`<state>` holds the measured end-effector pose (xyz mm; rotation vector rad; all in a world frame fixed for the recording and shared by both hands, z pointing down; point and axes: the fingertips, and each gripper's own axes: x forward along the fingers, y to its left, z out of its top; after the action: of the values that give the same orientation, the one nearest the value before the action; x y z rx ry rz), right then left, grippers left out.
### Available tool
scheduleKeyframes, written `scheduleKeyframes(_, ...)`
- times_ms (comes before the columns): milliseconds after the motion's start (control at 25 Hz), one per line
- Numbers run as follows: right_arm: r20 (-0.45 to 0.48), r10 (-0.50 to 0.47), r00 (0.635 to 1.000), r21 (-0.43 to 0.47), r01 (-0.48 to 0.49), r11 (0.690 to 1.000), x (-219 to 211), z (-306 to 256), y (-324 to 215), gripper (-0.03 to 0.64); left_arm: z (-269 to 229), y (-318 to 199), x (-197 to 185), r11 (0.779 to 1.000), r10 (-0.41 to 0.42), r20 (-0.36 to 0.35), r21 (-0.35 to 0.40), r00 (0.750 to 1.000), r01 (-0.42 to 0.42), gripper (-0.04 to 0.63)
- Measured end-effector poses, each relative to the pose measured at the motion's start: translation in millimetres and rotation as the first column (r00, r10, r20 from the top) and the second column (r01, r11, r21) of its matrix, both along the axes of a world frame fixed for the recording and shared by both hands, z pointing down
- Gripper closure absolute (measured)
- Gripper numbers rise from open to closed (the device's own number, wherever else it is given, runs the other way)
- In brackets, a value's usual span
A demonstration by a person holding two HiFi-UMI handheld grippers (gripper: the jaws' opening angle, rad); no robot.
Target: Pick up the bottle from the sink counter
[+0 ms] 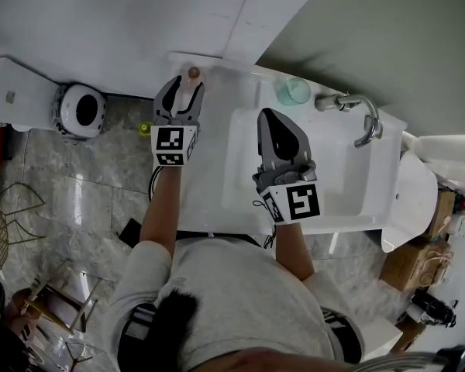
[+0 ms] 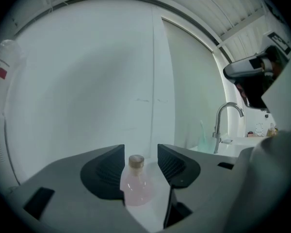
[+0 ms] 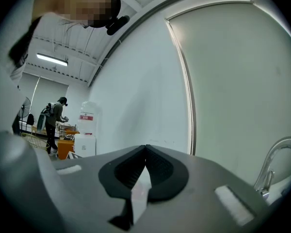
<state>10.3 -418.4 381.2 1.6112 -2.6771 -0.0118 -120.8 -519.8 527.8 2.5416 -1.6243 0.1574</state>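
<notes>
The bottle is small, round and pale pink with a tan cork-like cap. It stands upright at the far left corner of the white sink counter, close to the wall. My left gripper is open, with one jaw on each side of the bottle. In the left gripper view the bottle sits between the ribbed pads, and a gap shows on its right side. My right gripper hangs over the basin with its jaws shut and nothing between them. Its tips meet in the right gripper view.
A chrome faucet and a green cup stand at the back right of the basin. A round white bin sits on the tiled floor to the left. Cardboard boxes lie to the right. A water dispenser stands far off.
</notes>
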Motion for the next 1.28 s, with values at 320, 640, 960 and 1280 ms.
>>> scheduleKeyframes(320,-0.022,0.046,0.999,-0.038,-0.047,0.998,7,15,-1,0.606,30,-28,3,1.000,0.008,0.054,-0.028,0.998,-0.006,0.391)
scheduleKeyframes(640,-0.038,0.082,0.996,-0.057,-0.084,0.995,12,22,-3,0.606,37,-47,16,0.999,0.026,0.072,-0.024,0.997,-0.025,0.391)
scheduleKeyframes(960,-0.055,0.116,0.992,-0.061,-0.120,0.991,14,24,-2,0.606,41,-57,24,1.000,0.015,0.079,-0.015,0.997,-0.014,0.411)
scheduleKeyframes(1280,-0.074,0.160,0.984,-0.053,-0.164,0.985,12,20,8,0.606,43,-59,31,0.999,0.014,0.147,0.027,0.989,-0.018,0.476)
